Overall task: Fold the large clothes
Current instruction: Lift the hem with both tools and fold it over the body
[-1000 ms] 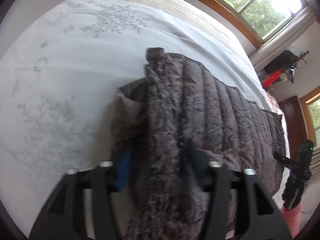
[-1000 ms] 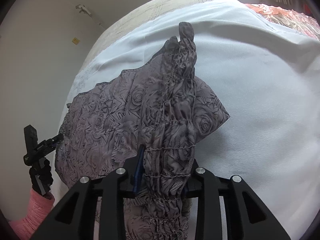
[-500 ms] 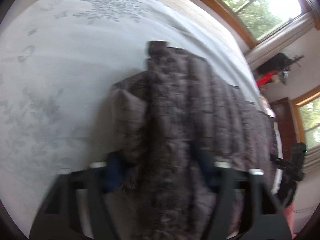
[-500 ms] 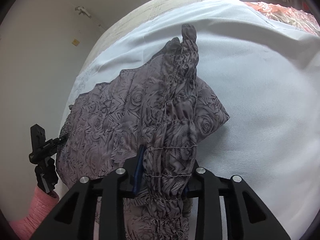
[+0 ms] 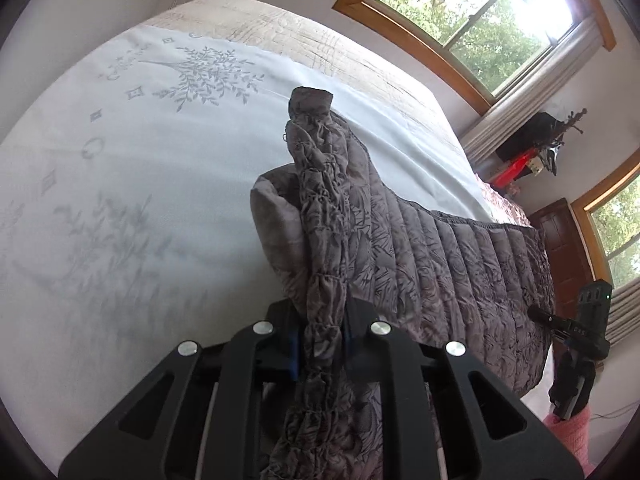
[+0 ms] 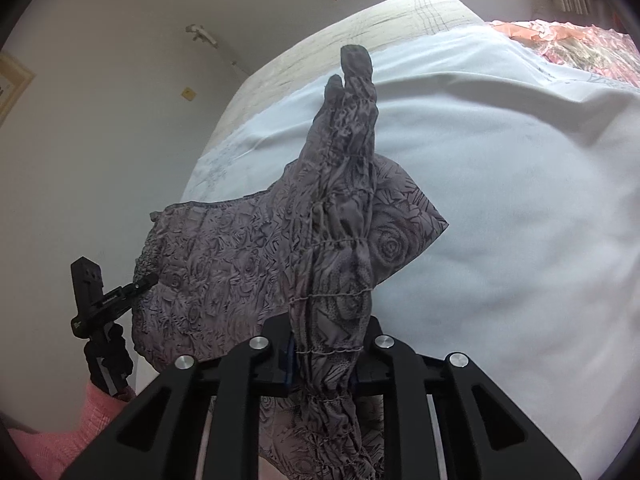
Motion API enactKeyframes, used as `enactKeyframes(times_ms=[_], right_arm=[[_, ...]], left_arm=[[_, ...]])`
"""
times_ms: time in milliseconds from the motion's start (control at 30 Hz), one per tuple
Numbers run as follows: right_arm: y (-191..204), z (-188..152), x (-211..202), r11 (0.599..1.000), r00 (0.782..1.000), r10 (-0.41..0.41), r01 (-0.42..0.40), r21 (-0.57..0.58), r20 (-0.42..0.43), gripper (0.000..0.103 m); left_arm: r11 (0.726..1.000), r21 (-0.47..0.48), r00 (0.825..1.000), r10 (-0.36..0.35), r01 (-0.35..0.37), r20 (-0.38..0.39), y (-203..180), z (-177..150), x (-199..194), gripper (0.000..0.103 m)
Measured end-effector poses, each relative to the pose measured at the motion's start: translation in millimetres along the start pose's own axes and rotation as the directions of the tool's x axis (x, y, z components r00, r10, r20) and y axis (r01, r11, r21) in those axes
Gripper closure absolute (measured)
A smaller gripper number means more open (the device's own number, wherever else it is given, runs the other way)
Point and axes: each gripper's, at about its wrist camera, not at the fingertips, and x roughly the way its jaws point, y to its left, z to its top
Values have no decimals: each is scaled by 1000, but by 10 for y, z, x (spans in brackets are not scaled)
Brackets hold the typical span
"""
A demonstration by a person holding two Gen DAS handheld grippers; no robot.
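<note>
Bed point(image 5: 132, 184) with white embroidered sheet. Grey garment point(image 5: 420, 256) held above it, left claw point(image 5: 320, 340) and right claw point(image 6: 326, 354) each clamped on bunched elastic edge. Risk: gathered fabric slipping out, fold skewing.

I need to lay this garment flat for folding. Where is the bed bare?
Bare white sheet lies left of the garment, and more to its right. The pink bedding crowds the far right corner.
</note>
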Motion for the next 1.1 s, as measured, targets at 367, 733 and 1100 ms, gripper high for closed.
enactKeyframes(times_ms=[367,733,1100], right_arm=[[213,-910,-453,1000,995,12,-9,30,-100,85],[91,-1327,-202,993,984,-87,98,63,-156,83],[-69,-1584,53,982,975,-169,178,56,-146,75]], left_arm=[[999,-4,995,35,-35,-92,48,-797,-685,89],[989,12,979,144,-144,-145,279,-1429,-562,87],[972,69,963,231,-224,-140,406,-1557,-197,76]])
